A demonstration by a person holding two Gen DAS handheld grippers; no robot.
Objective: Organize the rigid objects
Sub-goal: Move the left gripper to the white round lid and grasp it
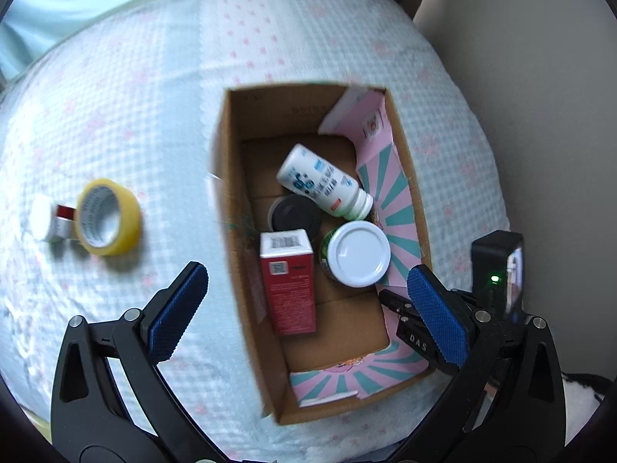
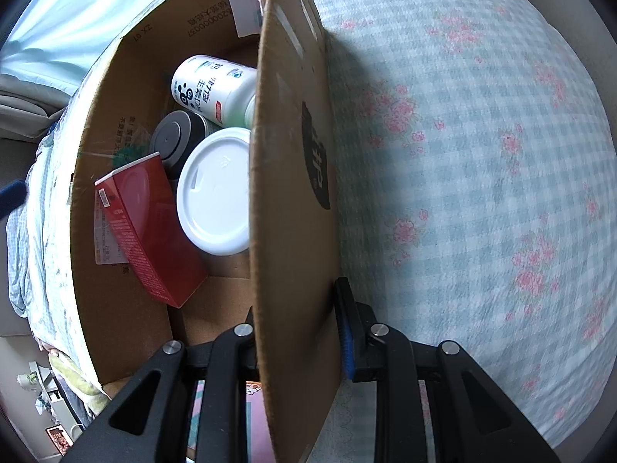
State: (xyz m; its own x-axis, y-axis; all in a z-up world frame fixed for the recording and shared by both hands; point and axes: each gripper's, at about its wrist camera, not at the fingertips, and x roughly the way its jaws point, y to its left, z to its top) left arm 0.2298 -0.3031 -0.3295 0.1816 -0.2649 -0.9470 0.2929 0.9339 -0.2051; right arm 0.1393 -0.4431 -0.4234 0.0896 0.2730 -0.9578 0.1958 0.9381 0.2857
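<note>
One open brown cardboard box (image 1: 227,200) on a checked floral bedspread (image 1: 115,115), toward its right edge. Inside: one red rectangular carton (image 1: 289,281), one white plastic bottle (image 1: 324,183) lying on its side, one white-lidded jar (image 1: 356,252), one dark round lid (image 1: 295,214). Outside, toward the left edge: one yellow tape roll (image 1: 108,222), beside one small white-capped container (image 1: 46,220). Left gripper (image 1: 308,305) above the box, jaws wide, empty. Right gripper (image 2: 297,332) narrow, clamped on the box's right wall.

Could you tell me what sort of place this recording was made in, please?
Most likely a bedroom at home: the cardboard box sits on a soft checked floral quilt, seemingly a bed, with pale curtains behind and a padded beige surface beside it.
</note>
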